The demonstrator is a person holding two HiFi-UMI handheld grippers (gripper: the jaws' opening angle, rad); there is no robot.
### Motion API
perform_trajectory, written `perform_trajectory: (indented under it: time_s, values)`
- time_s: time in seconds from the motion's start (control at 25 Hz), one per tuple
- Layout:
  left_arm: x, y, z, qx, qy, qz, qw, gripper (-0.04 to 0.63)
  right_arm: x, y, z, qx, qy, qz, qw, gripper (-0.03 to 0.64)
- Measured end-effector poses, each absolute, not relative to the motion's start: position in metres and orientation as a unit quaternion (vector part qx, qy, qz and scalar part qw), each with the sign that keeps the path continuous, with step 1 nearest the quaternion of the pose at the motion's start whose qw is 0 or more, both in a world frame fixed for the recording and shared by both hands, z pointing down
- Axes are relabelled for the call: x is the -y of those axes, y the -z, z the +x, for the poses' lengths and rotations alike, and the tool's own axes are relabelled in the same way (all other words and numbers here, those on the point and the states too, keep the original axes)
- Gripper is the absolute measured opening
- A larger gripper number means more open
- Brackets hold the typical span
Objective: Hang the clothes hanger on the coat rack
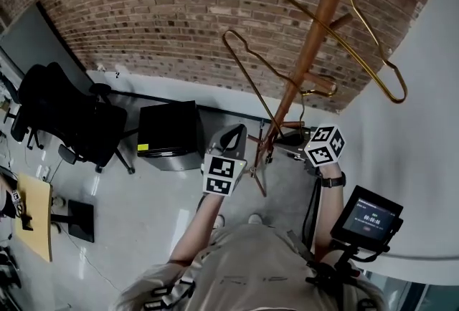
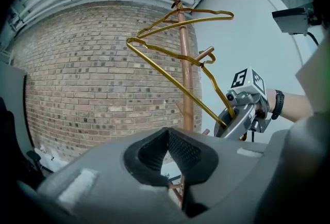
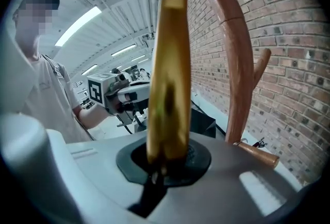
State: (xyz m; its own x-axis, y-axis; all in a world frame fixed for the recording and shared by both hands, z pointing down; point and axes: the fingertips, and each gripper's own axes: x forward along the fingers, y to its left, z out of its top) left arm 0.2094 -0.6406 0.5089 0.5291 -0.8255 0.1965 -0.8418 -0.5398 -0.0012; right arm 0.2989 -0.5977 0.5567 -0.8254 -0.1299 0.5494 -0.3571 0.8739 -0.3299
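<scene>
Right tool [image 3: 165, 160] clamps the hanger [image 3: 167, 63] (lower corner), its hook [image 1: 330, 93] above, near a peg [image 2: 205, 54] of the coat rack [image 3: 237, 63] alongside; lower gently until it seats. Left tool [image 2: 167, 138] closed, empty.

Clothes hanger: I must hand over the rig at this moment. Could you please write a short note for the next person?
Left gripper: shut, empty, short of the rack.
Right gripper: shut on a lower corner of the gold hanger.
Coat rack: the held hanger's hook is at a middle peg; I cannot tell whether it rests on it. A second hanger hangs near the top.
Done: hanger is at the rack.
Left: check that the hook is seated, then release.
</scene>
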Motion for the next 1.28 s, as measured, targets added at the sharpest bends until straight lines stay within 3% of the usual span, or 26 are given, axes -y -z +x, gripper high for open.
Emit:
perform_trajectory:
  time_s: [0.44,0.56,0.6,0.88,1.28]
  values:
    - [0.626,-0.517,0.185,0.488,-0.087,0.866,0.068,0.000,0.615,-0.567,0.308,0.907,-0.167,0.231,0.308,0.020]
    - [0.621,-0.522,0.183,0.487,-0.088,0.866,0.071,0.000,0.620,-0.578,0.320,0.892,-0.130,0.276,0.333,0.117]
    - [0.619,-0.524,0.181,0.485,-0.088,0.867,0.072,0.000,0.620,-0.580,0.321,0.891,-0.128,0.288,0.328,0.120]
    - [0.599,-0.532,0.174,0.461,-0.089,0.880,0.074,0.000,0.614,-0.573,0.322,0.882,-0.086,0.369,0.280,0.093]
    - [0.596,-0.528,0.175,0.450,-0.082,0.886,0.075,0.000,0.631,-0.593,0.350,0.861,-0.039,0.344,0.372,0.069]
